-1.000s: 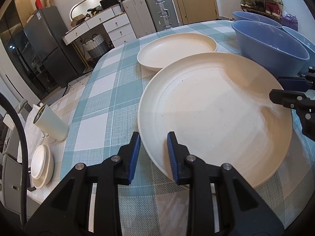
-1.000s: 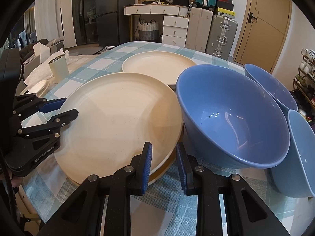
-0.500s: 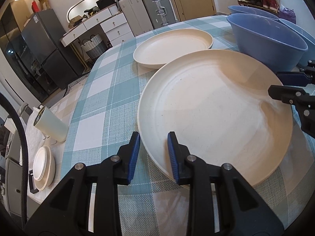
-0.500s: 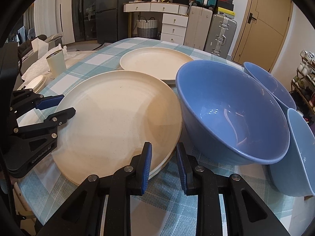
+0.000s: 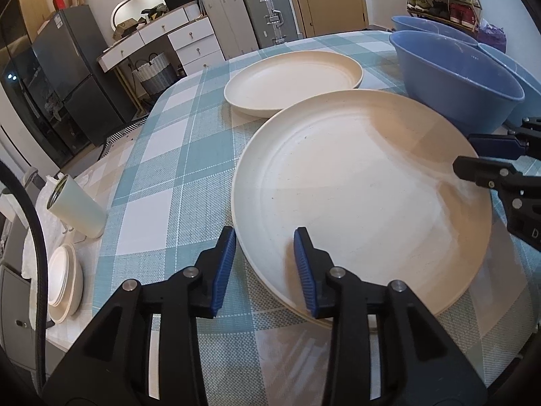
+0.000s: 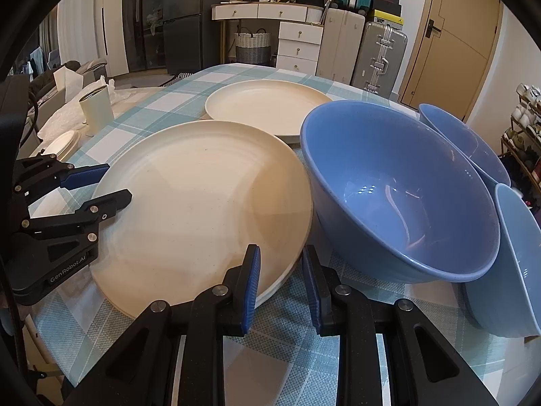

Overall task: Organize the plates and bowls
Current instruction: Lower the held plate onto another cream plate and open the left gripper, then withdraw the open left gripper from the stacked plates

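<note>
A large cream plate [image 5: 355, 186] lies on top of a second one, whose rim [image 6: 275, 289] peeks out underneath, on the checked tablecloth. My left gripper [image 5: 263, 264] straddles its left rim; the jaws are opening, and the rim sits loosely between the pads. At the opposite rim, my right gripper [image 6: 280, 282] is still shut on the plate, one pad inside the lip and one outside. Another cream plate [image 6: 267, 108] rests farther back. A big blue bowl [image 6: 399, 186] stands just right of the stack, almost touching it.
Two more blue bowls [image 6: 466, 142] [image 6: 517, 260] crowd the table's right edge. A pale green cup [image 5: 76, 211] and a stack of small white dishes [image 5: 64, 280] sit on a low surface beyond the table's left edge. Suitcases, drawers and a fridge line the far wall.
The top plate has sunk from a slight tilt to lie flat on the plate below. My left jaws have spread a little wider. The right jaws look unchanged.
</note>
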`<control>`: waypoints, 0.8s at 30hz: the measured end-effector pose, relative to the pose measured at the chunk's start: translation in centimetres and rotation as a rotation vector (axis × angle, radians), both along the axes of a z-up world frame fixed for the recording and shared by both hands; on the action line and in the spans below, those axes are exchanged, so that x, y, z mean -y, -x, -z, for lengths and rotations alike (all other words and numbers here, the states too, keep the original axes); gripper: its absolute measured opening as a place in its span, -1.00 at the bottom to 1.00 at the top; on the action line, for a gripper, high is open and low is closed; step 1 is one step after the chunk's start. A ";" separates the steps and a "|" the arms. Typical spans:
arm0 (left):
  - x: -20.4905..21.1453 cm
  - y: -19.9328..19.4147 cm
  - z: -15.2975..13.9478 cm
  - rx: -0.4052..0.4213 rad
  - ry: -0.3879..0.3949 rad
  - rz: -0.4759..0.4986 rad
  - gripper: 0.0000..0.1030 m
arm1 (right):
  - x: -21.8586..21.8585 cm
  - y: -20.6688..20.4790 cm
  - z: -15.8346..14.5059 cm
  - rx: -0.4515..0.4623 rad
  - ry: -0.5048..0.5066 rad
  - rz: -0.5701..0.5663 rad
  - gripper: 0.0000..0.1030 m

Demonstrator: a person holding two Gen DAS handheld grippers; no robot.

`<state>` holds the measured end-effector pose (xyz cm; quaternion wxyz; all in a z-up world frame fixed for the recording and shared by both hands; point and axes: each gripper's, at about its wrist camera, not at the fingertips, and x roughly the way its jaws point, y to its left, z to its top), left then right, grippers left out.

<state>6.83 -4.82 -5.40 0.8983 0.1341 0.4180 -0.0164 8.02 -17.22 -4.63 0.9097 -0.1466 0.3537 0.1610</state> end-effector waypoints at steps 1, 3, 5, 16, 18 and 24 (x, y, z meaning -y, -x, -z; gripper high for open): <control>-0.1 0.0 -0.1 -0.001 0.014 0.001 -0.31 | 0.0 0.0 0.0 -0.003 -0.005 -0.003 -0.45; -0.3 0.0 -0.5 0.002 0.039 0.000 -0.09 | 0.0 0.1 -0.1 -0.003 -0.006 -0.007 -0.42; -0.6 0.1 -1.0 0.014 0.064 -0.001 0.12 | 0.0 0.3 -0.3 0.000 -0.015 -0.017 -0.34; -2.1 1.2 -4.5 0.062 0.173 -0.030 0.53 | -0.2 2.7 -3.2 0.036 -0.150 -0.079 0.65; -2.5 1.4 -5.0 0.068 0.196 -0.039 0.56 | -0.2 3.1 -3.7 0.057 -0.160 -0.090 0.72; -3.2 1.7 -6.0 0.084 0.214 -0.061 0.90 | -0.4 3.3 -5.5 0.088 -0.176 -0.117 0.96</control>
